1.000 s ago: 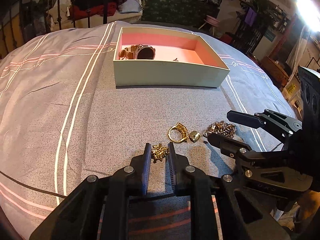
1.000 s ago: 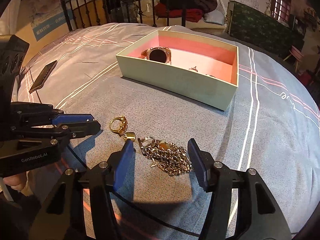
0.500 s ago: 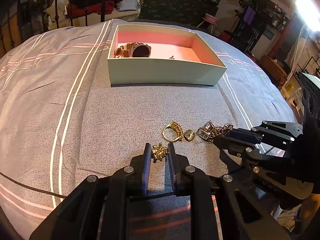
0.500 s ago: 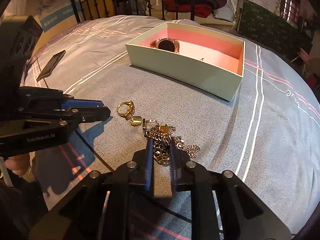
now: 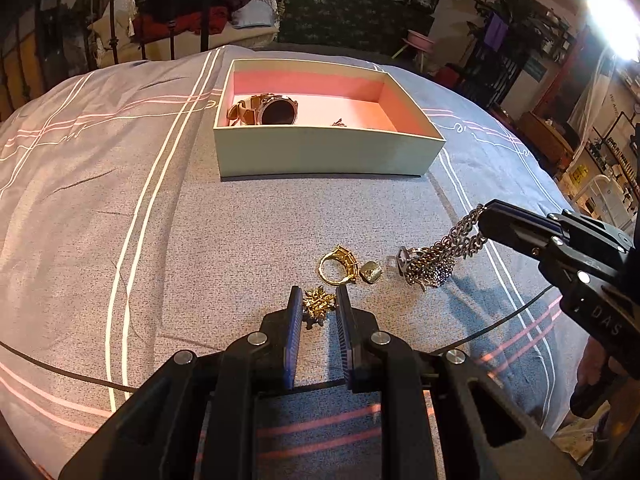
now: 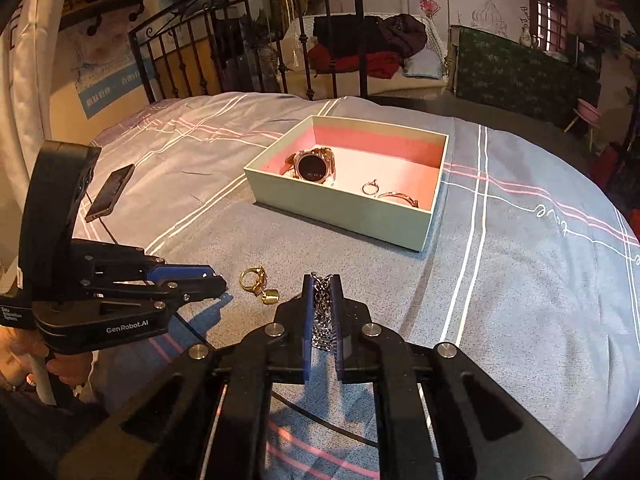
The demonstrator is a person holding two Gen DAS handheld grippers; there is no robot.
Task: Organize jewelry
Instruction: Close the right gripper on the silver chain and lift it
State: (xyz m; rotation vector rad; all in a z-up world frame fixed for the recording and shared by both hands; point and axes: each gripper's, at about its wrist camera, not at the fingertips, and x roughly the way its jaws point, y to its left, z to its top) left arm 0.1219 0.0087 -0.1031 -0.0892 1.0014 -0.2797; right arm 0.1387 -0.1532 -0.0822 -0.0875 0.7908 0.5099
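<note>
Since a sec ago the right gripper (image 6: 321, 280) has just been closing its jaws, w/ the chain bracelet (image 5: 434, 258) between them; it's now clamped tight on the links and has lifted, so one end hangs from the tips while the bunched lower end is touching the bed cover (image 5: 120, 216) or just off it, can't tell. Left gripper (image 5: 319, 298) hasn't shifted: jaws narrow, pressed on a small gold flower-shaped piece (image 5: 318, 303) that sits on the cover.

Biggest to smallest: bed cover, grey woven cloth w/ white and pink stripes, soft and slightly rumpled. Open box (image 6: 340, 210), rectangular card, pale green outside, pink lining, lying ahead of both grippers, a bit right of center in the right wrist view, w/ its long side facing the left gripper. Inside: a round dark-faced watch (image 6: 314, 166) on a tan strap, a thin ring (image 6: 370, 188) and a slim bangle (image 6: 398, 197). Dark phone (image 6: 111, 192) lies flat, well off to the left. On the cover between the grippers: a gold ring (image 5: 338, 266) w/ a raised setting, and a small squarish gold stud (image 5: 371, 271) just beside it.

Key relation, my read: box is straight ahead and beyond the right gripper, so the bracelet needs carrying forward and up over the near wall; its dangling tail must clear that rim. Metal links are limp, will swing.
</note>
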